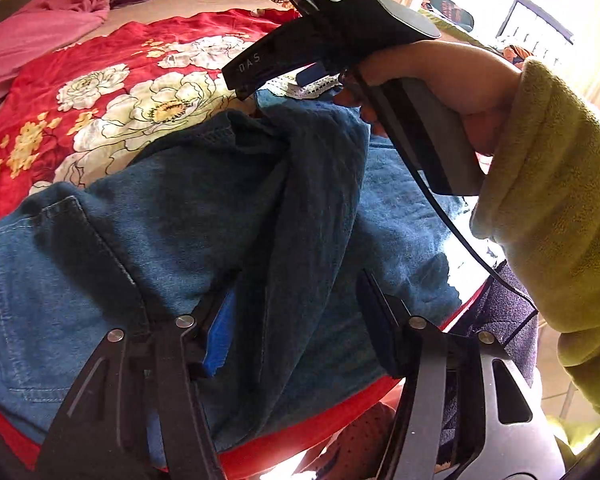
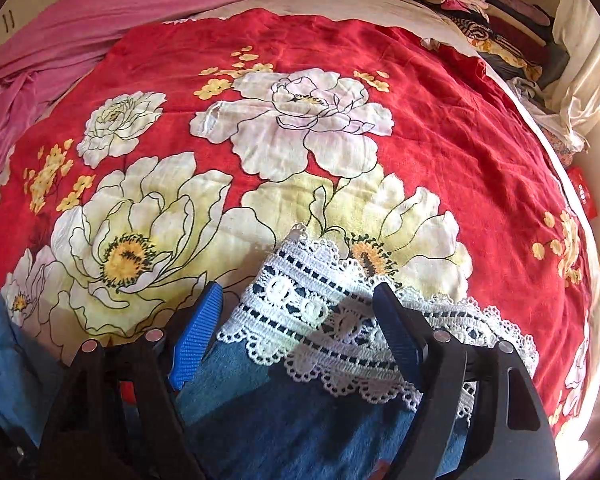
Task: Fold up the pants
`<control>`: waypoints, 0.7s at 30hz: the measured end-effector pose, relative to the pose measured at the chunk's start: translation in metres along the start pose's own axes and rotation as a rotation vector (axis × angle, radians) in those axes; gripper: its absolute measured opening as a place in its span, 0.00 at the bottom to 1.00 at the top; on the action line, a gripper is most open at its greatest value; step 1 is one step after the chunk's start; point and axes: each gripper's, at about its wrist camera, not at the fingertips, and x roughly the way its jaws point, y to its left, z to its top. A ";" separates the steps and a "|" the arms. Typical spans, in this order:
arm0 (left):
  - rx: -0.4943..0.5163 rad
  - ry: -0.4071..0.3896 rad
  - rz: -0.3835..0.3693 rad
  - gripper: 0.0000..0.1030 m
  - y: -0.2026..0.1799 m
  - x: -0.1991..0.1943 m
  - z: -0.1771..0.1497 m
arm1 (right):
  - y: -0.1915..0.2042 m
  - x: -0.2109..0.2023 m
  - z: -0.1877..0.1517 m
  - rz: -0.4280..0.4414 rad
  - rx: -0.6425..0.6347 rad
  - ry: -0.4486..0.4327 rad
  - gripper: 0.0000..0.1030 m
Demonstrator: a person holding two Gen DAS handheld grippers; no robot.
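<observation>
Blue denim pants (image 1: pixel 220 208) lie on a red flowered bedspread (image 1: pixel 100 52). Their back pocket shows at the left, and a raised fold of a leg runs up the middle. My left gripper (image 1: pixel 296 292) is open, its fingers on either side of that fold. My right gripper (image 1: pixel 276 80), held by a hand in a green sleeve, hangs above the far end of the leg. In the right wrist view the right gripper (image 2: pixel 300 316) is open over the white lace hem (image 2: pixel 320 320) of the pants leg (image 2: pixel 300 420), with the bedspread (image 2: pixel 460 120) beyond.
A pink cloth (image 2: pixel 80 24) lies bunched at the far left of the bed. A stack of folded clothes (image 2: pixel 484 12) stands at the far right. A bright window (image 1: pixel 540 0) is at the right. The bed's near edge is just below the pants.
</observation>
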 end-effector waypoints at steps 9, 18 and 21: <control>0.014 -0.041 -0.039 0.36 0.004 0.008 0.010 | -0.058 -0.071 -0.035 0.215 0.191 -0.197 0.10; 0.100 -0.046 -0.038 0.08 -0.005 0.008 0.010 | -0.116 -0.152 -0.119 0.242 0.427 -0.336 0.10; 0.166 -0.058 -0.021 0.06 -0.010 -0.001 0.002 | -0.125 -0.165 -0.169 0.233 0.506 -0.331 0.11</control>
